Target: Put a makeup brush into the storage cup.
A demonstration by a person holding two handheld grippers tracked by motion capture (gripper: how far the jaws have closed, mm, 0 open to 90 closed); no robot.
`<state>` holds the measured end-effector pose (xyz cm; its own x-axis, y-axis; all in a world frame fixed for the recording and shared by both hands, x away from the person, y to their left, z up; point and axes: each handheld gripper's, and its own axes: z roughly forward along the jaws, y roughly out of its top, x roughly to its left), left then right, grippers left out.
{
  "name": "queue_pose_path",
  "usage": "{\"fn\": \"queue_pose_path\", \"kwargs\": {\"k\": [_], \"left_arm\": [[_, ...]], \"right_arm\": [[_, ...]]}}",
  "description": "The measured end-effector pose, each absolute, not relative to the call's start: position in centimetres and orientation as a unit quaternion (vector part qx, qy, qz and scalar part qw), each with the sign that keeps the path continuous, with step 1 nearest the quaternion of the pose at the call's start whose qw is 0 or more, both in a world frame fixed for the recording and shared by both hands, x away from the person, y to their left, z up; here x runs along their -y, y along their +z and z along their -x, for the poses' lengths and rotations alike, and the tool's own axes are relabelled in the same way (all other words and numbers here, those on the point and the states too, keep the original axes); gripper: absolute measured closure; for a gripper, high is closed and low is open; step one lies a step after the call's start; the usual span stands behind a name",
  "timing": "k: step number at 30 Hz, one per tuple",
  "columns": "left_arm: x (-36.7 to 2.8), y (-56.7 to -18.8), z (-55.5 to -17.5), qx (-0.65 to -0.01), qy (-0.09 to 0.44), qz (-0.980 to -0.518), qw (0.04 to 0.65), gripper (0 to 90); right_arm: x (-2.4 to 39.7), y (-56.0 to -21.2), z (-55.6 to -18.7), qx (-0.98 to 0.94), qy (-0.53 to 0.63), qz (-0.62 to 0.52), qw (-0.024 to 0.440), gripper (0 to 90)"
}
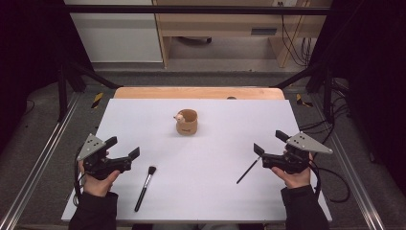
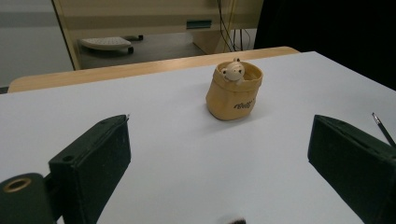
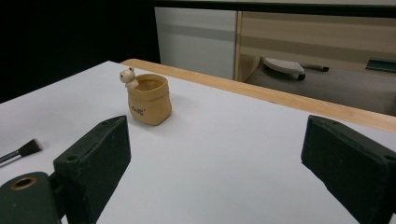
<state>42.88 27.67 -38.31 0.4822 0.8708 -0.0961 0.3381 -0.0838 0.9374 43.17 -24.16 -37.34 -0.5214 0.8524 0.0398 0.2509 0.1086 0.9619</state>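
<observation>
One small tan pot (image 1: 186, 122) stands upright near the middle of the white table (image 1: 215, 191), towards its far side, well apart from both grippers. It looks like a soft, rolled-top sack with dark lettering on its wall, and a little pale animal figure (image 2: 232, 71) leans over its rim. In the right gripper view the inside of the pot (image 3: 148, 99) shows a bare tan wall below the rim; its bottom is hidden.

Two brushes lie flat on the table nearer the person. A thick brush (image 1: 145, 188) with a black handle and a pale tuft lies just beside the left gripper (image 1: 123, 151), tuft pointing away from the person. A thin black brush (image 1: 248, 171) lies just in front of the right gripper (image 1: 271, 143), its far end close to the nearer jaw.

Both grippers rest in the person's hands above the table edges, jaws spread wide with nothing between them, and both point towards the pot.
</observation>
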Motion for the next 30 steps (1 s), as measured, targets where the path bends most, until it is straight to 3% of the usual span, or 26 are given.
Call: {"fn": "queue_pose_path", "kwargs": {"k": [30], "left_arm": [[-27.5, -39.0, -42.4, -0.439, 0.26, -0.698, 0.502, 5.3]], "right_arm": [[21.7, -40.6, -43.0, -0.724, 0.457, -0.446, 0.262, 10.4]]}}
